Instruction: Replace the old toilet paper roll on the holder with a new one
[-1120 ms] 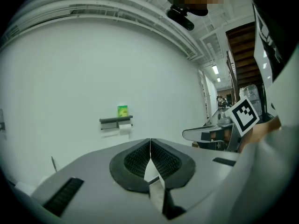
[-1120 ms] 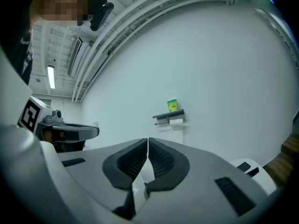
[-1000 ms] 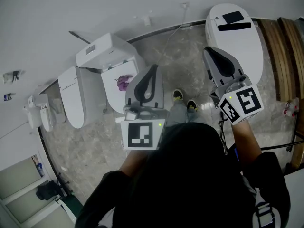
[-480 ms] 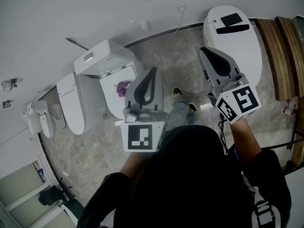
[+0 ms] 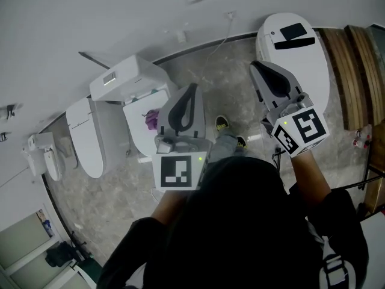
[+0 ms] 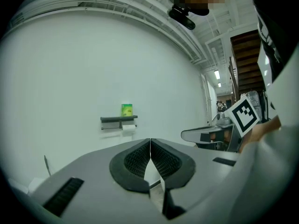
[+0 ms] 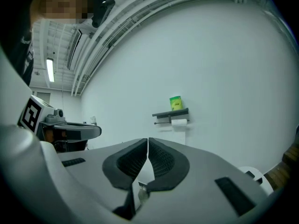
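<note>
The left gripper (image 6: 150,143) and right gripper (image 7: 148,141), both pressed together empty, face the toilet paper roll (image 6: 129,128) well ahead.

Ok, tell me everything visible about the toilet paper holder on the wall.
The holder is a dark shelf fixed to the white wall, roughly level, with a thin rail beneath. A white roll hangs under its right end, and a green container stands on top. Nothing else touches it. Finer detail is too small to tell.

Glossy ceramic toilet (image 5: 120,80), marbled floor (image 5: 231,80), matt wall (image 5: 90,17).
</note>
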A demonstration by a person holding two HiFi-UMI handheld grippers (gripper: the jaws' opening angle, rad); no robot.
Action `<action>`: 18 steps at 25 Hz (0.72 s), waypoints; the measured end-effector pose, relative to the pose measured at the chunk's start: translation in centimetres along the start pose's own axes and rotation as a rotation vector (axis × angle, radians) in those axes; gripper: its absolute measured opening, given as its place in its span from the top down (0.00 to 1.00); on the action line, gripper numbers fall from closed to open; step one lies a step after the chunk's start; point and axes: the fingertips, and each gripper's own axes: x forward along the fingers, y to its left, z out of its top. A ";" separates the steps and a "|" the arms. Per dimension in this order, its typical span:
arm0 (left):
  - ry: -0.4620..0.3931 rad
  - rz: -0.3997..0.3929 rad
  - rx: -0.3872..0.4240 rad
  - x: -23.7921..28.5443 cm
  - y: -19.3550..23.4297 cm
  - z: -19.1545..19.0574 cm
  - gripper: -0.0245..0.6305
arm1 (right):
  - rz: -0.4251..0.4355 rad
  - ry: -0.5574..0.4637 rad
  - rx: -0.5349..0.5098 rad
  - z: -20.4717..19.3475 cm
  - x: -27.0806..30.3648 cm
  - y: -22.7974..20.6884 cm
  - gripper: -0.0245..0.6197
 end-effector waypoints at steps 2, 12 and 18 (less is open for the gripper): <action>-0.011 0.001 -0.005 0.6 1.2 0.5 0.93 | 0.002 0.002 -0.025 0.6 1.1 0.2 0.93; -0.039 -0.023 -0.031 3.0 6.6 1.1 0.93 | 0.006 0.013 -0.083 2.3 6.8 1.5 0.93; -0.051 -0.030 -0.046 4.0 9.6 1.2 0.93 | -0.001 0.018 -0.091 2.7 9.6 2.0 0.93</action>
